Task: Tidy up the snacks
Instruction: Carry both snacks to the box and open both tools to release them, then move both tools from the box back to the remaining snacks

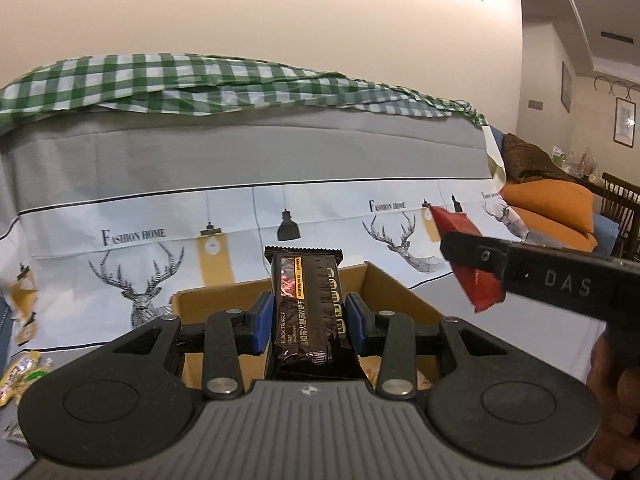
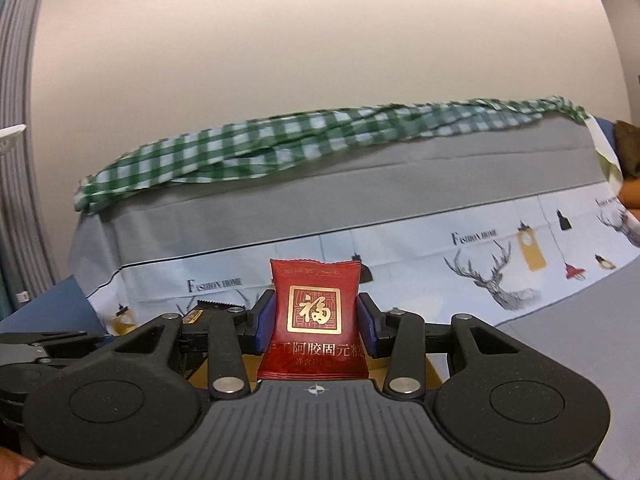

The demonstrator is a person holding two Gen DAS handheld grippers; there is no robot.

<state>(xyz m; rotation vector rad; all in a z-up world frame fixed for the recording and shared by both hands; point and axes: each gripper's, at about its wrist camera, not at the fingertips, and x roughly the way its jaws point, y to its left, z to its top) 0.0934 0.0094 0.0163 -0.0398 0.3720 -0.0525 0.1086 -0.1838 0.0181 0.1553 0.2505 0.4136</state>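
Left claw [image 1: 308, 322] grips black snack [image 1: 306, 308] upright; right claw [image 2: 316, 322] pinches red packet [image 2: 314, 320].

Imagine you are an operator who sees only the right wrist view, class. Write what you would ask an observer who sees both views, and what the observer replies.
Operator: I see my red snack packet in the right gripper. What does the left gripper hold?
Observer: The left gripper is shut on a black truffle cracker packet.
Operator: Where is it?
Observer: It is in front of an open cardboard box.
Operator: Are other snacks about?
Observer: Yellow wrapped snacks lie at the left wrist view's left edge.
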